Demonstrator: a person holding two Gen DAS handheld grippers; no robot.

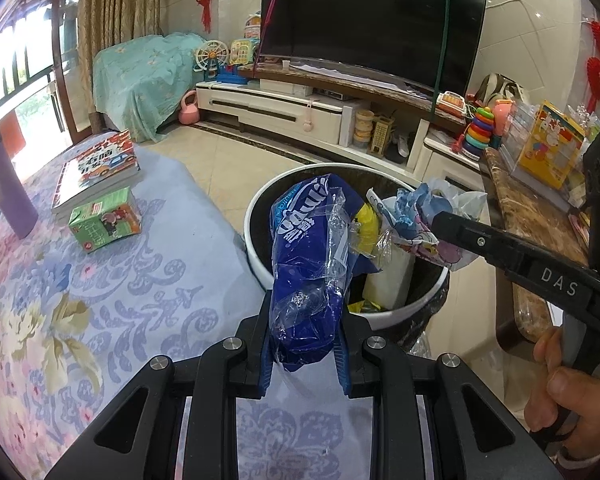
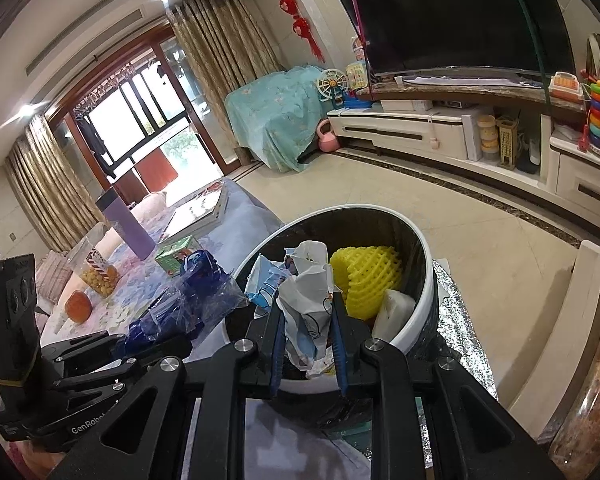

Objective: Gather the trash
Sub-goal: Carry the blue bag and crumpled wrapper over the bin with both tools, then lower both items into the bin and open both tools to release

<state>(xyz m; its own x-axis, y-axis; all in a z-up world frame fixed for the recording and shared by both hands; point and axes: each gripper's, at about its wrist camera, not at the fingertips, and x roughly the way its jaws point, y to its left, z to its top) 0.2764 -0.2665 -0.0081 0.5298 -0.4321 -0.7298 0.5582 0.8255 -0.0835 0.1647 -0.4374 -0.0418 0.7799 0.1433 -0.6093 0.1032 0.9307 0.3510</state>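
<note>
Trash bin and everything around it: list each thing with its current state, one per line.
Left claw: shut on the blue plastic wrapper, held above the bin's near rim.
Right claw: shut on the crumpled printed wrapper, over the bin.
Trash bin: open, partly filled.
Yellow foam net: lying in the bin.
Green carton: on the table, uncollected.
Television: off.

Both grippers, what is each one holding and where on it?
Left gripper pinches the blue plastic wrapper at its lower end; right gripper clamps the crumpled white wrapper around its middle.
</note>
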